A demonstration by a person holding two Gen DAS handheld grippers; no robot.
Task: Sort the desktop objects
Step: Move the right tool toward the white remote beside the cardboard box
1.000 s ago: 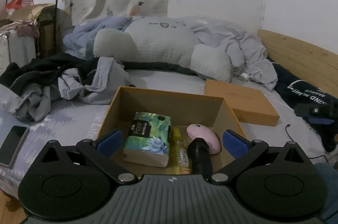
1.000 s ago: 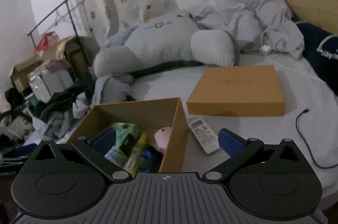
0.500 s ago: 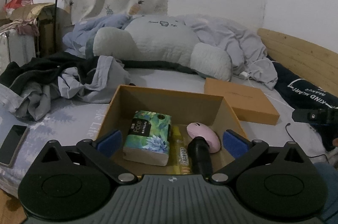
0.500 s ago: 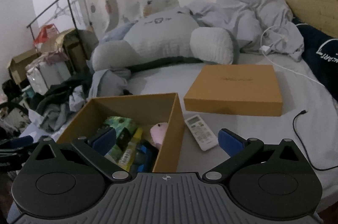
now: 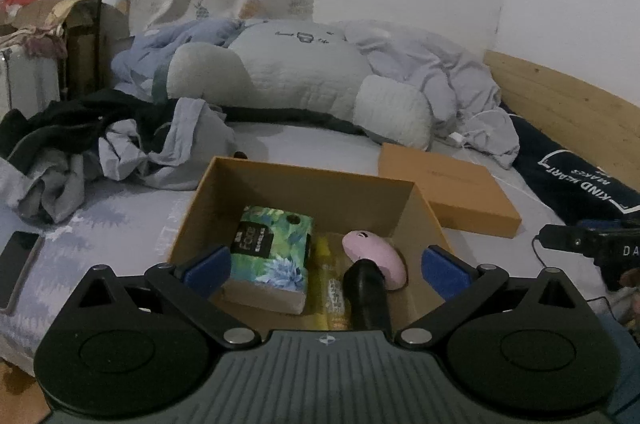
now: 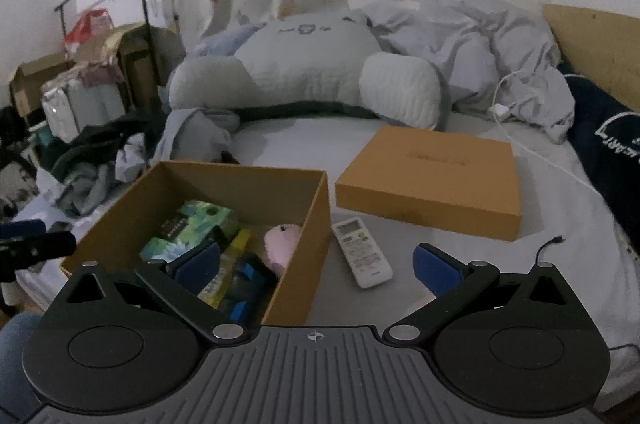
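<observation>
Both grippers' fingers [image 6: 436,266] apart, empty, white remote [image 6: 362,252] between open box [image 6: 316,208] and lid [image 6: 432,180]

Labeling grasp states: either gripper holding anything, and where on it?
Nothing held. Left gripper and right gripper both open, empty; white remote control lies untouched.

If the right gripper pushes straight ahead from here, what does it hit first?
Probably the right wall of the open box, which runs up the middle between the open right gripper fingers. The white remote lies just right of that line; depth is uncertain.
</observation>
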